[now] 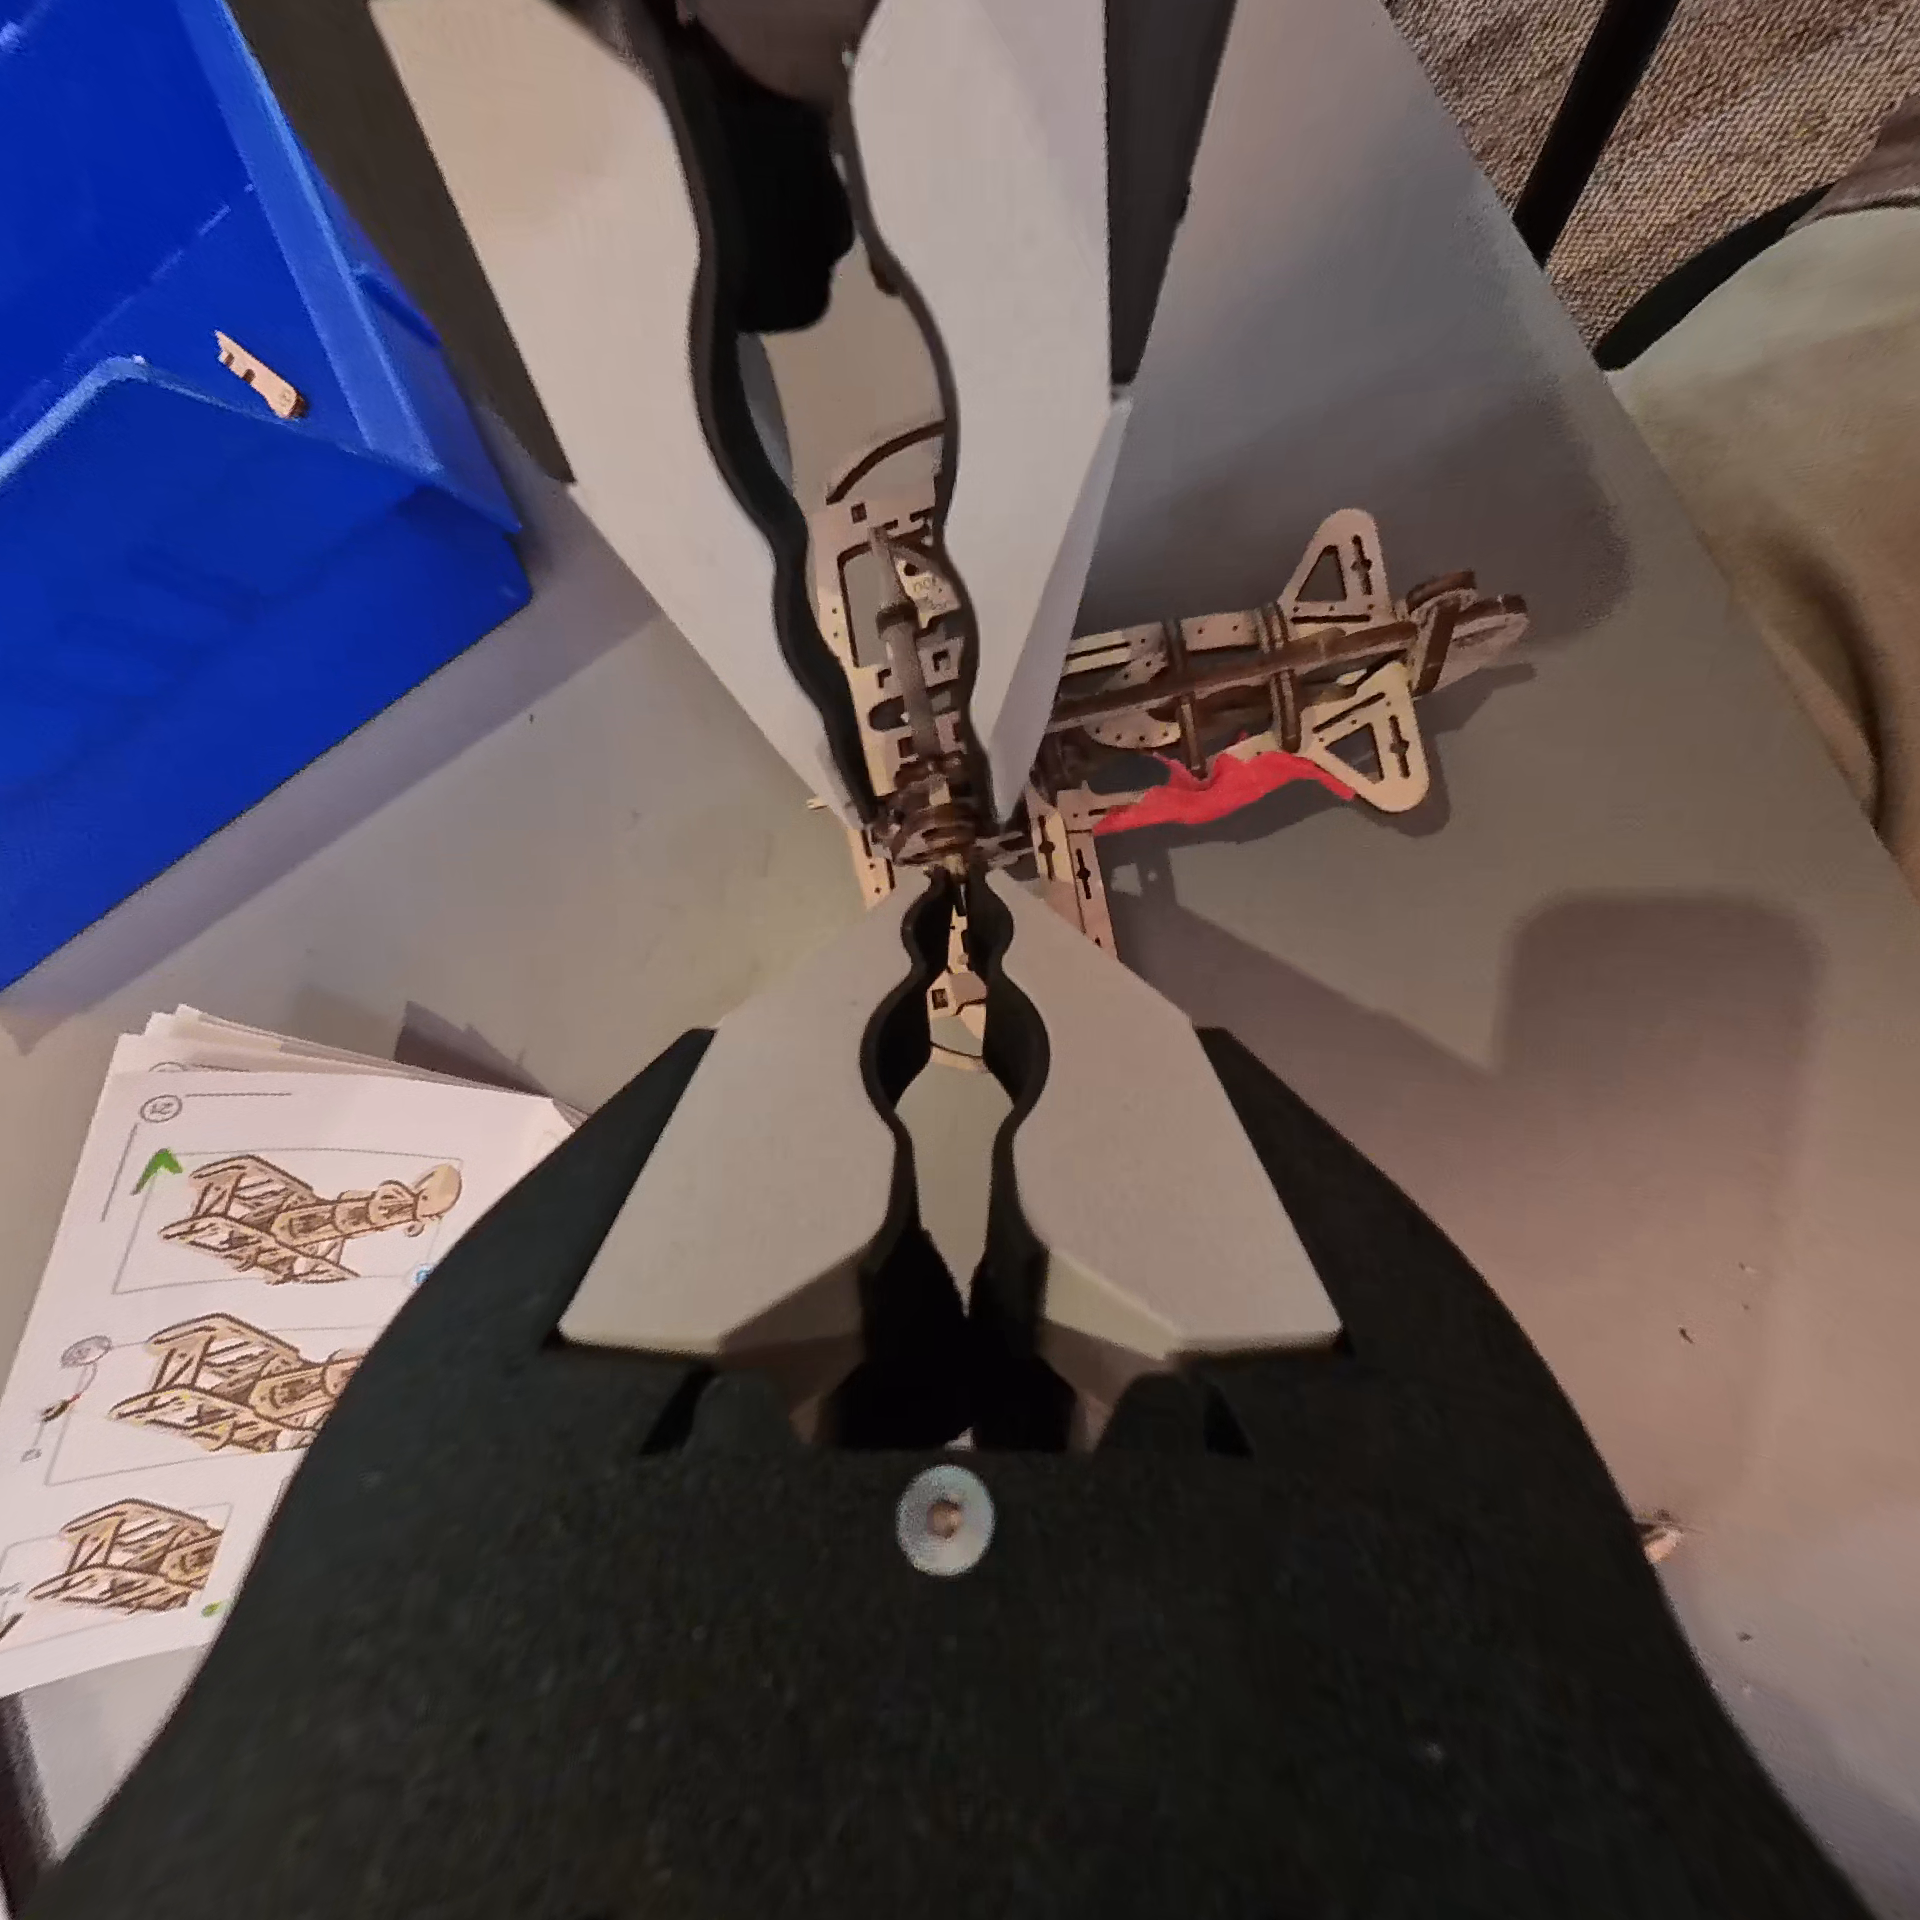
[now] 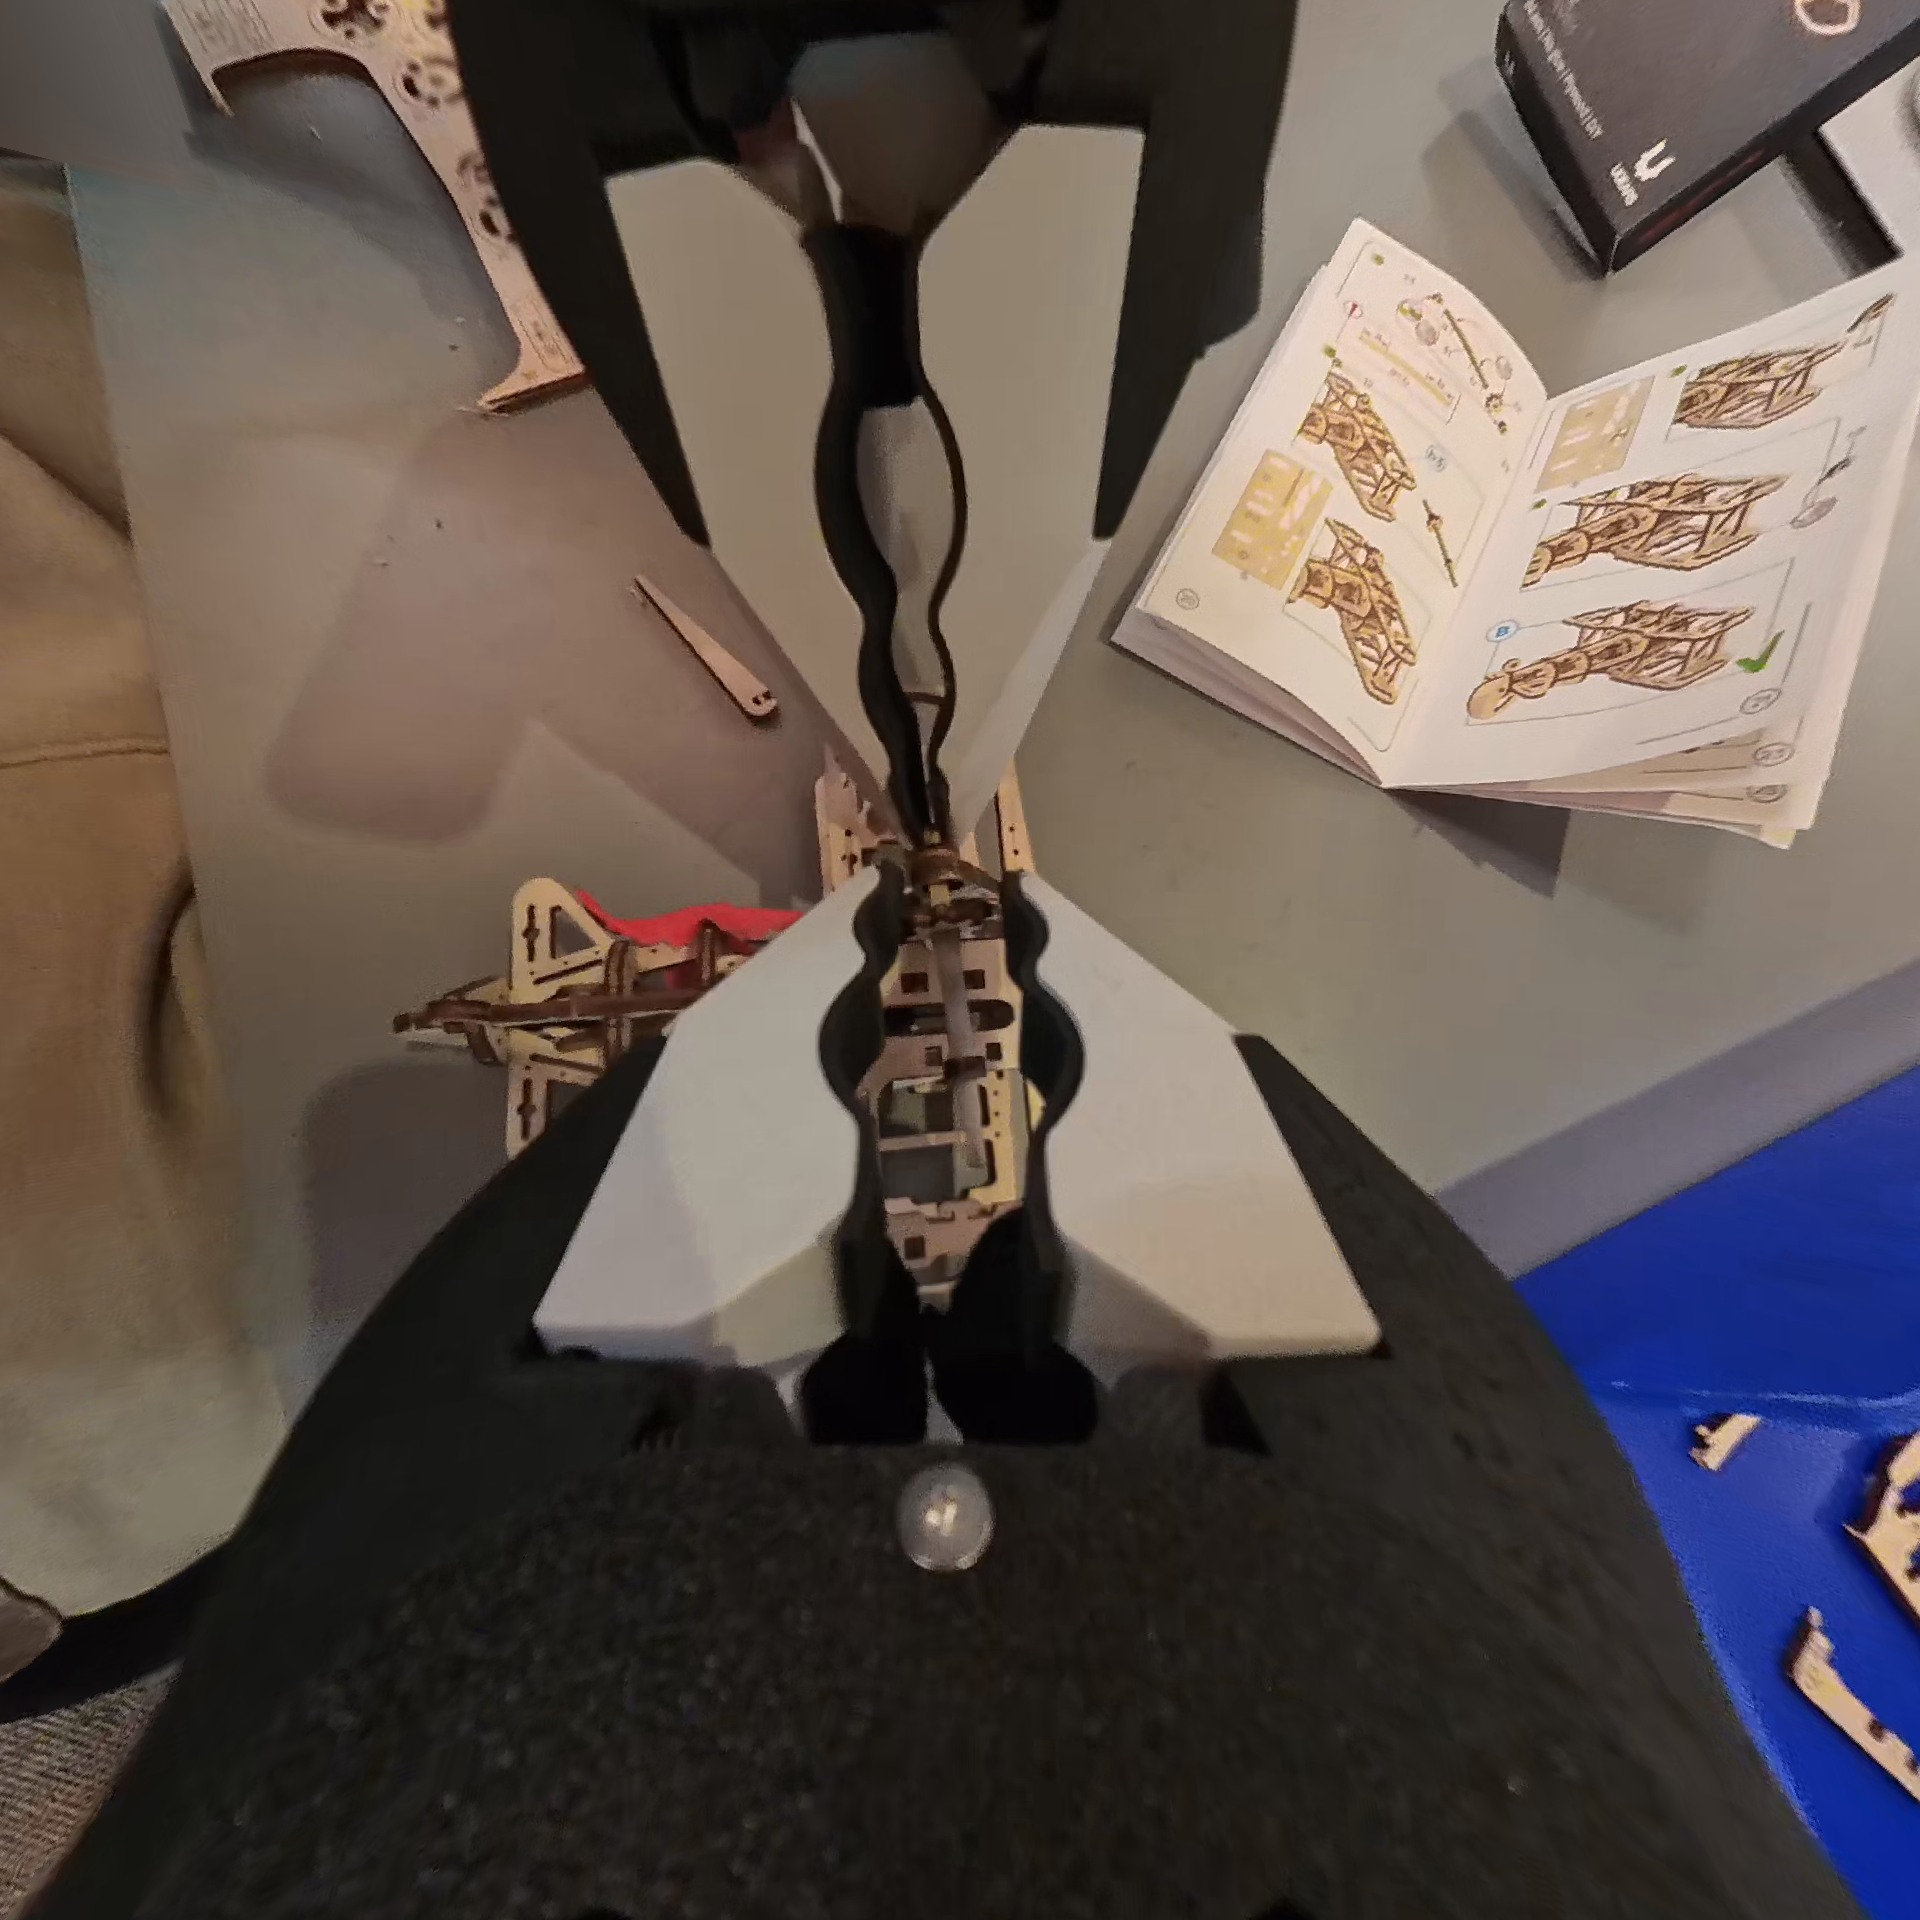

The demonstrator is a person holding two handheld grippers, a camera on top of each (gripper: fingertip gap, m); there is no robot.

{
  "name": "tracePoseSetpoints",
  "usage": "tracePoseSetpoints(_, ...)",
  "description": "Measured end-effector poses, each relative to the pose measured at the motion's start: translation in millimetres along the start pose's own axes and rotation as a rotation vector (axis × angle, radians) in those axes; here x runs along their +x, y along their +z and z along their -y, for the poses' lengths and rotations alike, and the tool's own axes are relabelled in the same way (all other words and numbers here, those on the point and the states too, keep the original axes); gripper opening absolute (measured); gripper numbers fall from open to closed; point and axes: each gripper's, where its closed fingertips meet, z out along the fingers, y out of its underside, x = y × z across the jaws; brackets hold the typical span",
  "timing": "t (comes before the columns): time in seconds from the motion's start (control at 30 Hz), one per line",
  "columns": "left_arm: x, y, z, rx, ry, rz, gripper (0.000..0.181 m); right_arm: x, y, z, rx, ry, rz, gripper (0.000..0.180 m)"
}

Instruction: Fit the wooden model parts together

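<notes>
My right gripper (image 2: pixel 940 883) is shut on a wooden frame part (image 2: pixel 940 1143) with a dark shaft (image 2: pixel 961 1018) running along it. It also shows in the left wrist view (image 1: pixel 925 810), coming in from the top with the frame (image 1: pixel 894 665). My left gripper (image 1: pixel 954 885) is shut tip to tip against it, pinching a small dark hub (image 1: pixel 940 836) at the shaft's end. In the right wrist view the left gripper (image 2: pixel 928 821) comes from above. The wooden plane body (image 1: pixel 1278 665) with a red strip (image 1: pixel 1226 790) lies on the grey table under and beside both grippers; it also shows in the right wrist view (image 2: pixel 561 1008).
A blue bin (image 1: pixel 208 468) stands left, holding loose wooden pieces (image 2: pixel 1870 1538). An open instruction booklet (image 2: pixel 1507 561) lies near it. A thin wooden stick (image 2: pixel 707 649), a punched wooden sheet (image 2: pixel 468 187) and a black box (image 2: pixel 1704 114) lie on the table. A person's beige clothing (image 2: pixel 73 831) is at the edge.
</notes>
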Motion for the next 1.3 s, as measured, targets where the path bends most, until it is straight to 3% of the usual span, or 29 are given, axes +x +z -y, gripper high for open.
tracePoseSetpoints(1.3,-5.9,5.9,5.6,0.001,-0.049,0.076,0.0,2.0,5.2,-8.8,-0.092,-0.05,0.001,0.012)
